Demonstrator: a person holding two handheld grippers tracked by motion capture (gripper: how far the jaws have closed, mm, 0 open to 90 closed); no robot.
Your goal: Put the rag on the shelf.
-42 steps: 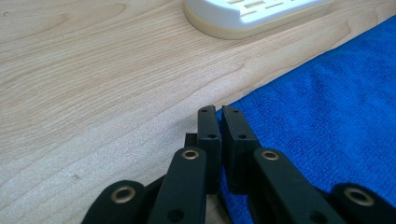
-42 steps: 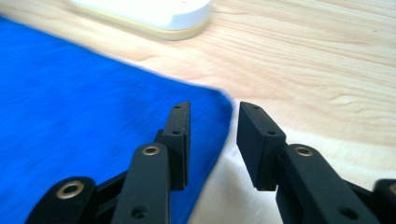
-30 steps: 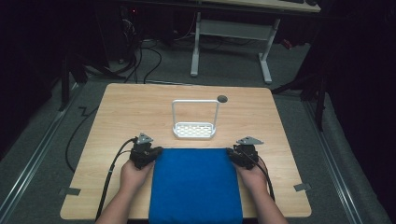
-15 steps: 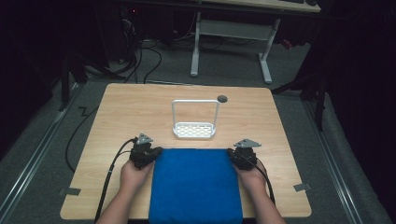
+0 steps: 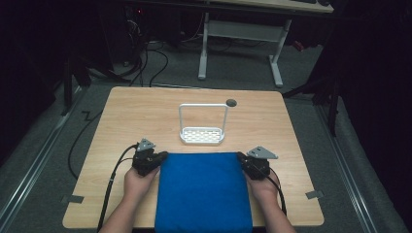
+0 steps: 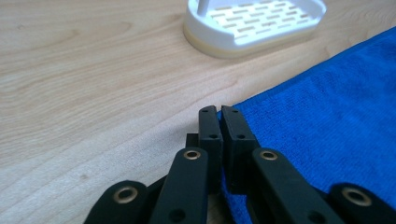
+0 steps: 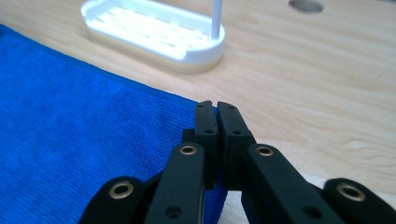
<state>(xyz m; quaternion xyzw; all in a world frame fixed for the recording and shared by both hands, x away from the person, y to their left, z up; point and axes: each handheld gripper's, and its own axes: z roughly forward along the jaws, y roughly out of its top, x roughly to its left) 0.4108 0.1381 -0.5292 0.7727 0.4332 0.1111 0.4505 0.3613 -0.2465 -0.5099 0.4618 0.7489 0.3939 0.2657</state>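
A blue cloth point(image 5: 204, 191) lies flat on the wooden table point(image 5: 141, 116), reaching to its near edge. My left gripper point(image 5: 163, 156) is at the cloth's far left corner and my right gripper point(image 5: 239, 156) at its far right corner. In the left gripper view the jaws point(image 6: 219, 109) are pressed together over the corner of the blue cloth point(image 6: 327, 126), with blue fabric showing under them. The right gripper view shows the same: its jaws point(image 7: 215, 105) are shut on the corner of the cloth point(image 7: 79, 130). A hand holds each gripper.
A white slotted tray with a tall loop handle point(image 5: 201, 135) stands just beyond the cloth, mid-table; it is close ahead in both gripper views point(image 6: 254, 23) point(image 7: 154, 35). A round hole point(image 5: 231, 103) sits in the tabletop behind it. Cables trail off the table's left side.
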